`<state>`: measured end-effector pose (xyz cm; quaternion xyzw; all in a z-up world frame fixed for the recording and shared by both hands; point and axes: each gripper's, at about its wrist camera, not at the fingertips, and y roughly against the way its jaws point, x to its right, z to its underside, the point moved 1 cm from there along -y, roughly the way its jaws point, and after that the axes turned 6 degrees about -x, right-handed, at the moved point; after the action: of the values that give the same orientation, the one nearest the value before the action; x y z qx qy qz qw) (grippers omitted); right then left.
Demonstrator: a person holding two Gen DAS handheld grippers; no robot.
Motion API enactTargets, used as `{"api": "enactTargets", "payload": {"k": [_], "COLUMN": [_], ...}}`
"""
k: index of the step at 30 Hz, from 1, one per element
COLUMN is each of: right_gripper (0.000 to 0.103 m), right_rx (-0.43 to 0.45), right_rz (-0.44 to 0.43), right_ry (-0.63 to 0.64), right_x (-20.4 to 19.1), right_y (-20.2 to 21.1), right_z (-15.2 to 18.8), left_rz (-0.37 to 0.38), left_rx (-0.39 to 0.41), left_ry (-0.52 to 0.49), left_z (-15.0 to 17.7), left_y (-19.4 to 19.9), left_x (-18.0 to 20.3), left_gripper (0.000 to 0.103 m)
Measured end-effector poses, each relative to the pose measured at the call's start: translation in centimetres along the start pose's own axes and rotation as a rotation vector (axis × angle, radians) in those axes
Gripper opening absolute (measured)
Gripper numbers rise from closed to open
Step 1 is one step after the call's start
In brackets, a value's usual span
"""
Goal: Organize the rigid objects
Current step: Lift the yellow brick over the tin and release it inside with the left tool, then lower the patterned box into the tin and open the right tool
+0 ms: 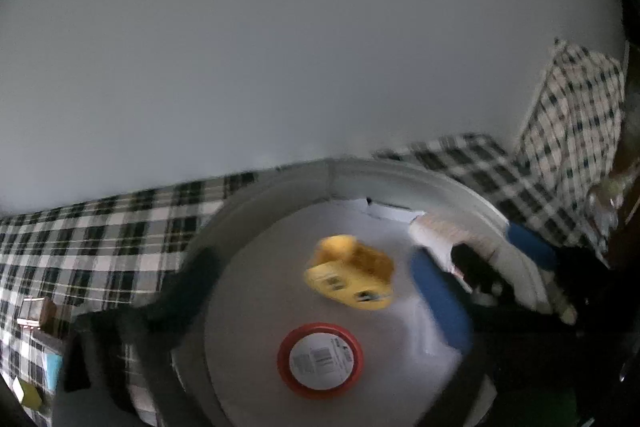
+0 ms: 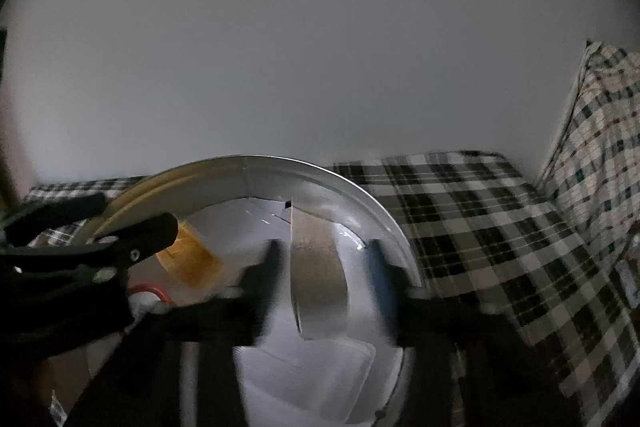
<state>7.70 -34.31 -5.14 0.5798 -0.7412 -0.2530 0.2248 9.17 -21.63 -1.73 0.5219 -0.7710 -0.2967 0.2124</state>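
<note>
**Tape roll over the white bin, right claw spread**

The beige tape roll (image 2: 318, 267) stands on edge between the fingers of our right claw (image 2: 324, 267), over the inside of the white bin (image 2: 320, 171). There is a gap on each side of the roll, so we read the claw as spread and not pinching it. The frame is blurred, so we cannot say whether the roll rests on the bin floor or is dropping.

To finish this placement well, we judge it best to lift straight up and out, keeping the fingers wide so neither catches the upright roll and sets it rolling.

Elsewhere in the bin, the yellow block (image 1: 350, 277) lies near the middle and the red-rimmed round lid (image 1: 320, 359) sits nearer us. Our left claw (image 1: 320, 311) straddles the bin's near-left wall, spread wide and holding nothing.

The bin rim curves close behind the roll, so there is little room that way. The checked cloth (image 2: 480, 227) to the right of the bin offers open room for moving off.
</note>
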Motion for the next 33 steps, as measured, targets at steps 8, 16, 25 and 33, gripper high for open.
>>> {"api": "enactTargets", "payload": {"k": [8, 16, 25, 33], "right_gripper": [0.084, 0.085, 0.085, 0.085], "right_rx": [0.129, 0.152, 0.168, 0.219], "right_rz": [0.054, 0.099, -0.005, 0.02], "right_ry": [-0.037, -0.088, -0.264, -0.241], "right_x": [0.7, 2.1, 5.0, 4.2], "right_y": [2.3, 2.4, 2.4, 3.2], "right_z": [-0.3, -0.5, -0.2, 0.3], "left_rz": [-0.01, -0.046, -0.13, -0.146], "left_rx": [0.05, 0.079, 0.139, 0.177], "left_ry": [0.02, 0.013, 0.037, 0.078], "left_z": [-0.4, -0.3, 1.6, 3.3], "left_y": [1.2, 1.9, 2.7, 3.9], "left_x": [-0.6, -0.9, -2.7, -4.6], "left_gripper": [0.103, 0.103, 0.102, 0.102]}}
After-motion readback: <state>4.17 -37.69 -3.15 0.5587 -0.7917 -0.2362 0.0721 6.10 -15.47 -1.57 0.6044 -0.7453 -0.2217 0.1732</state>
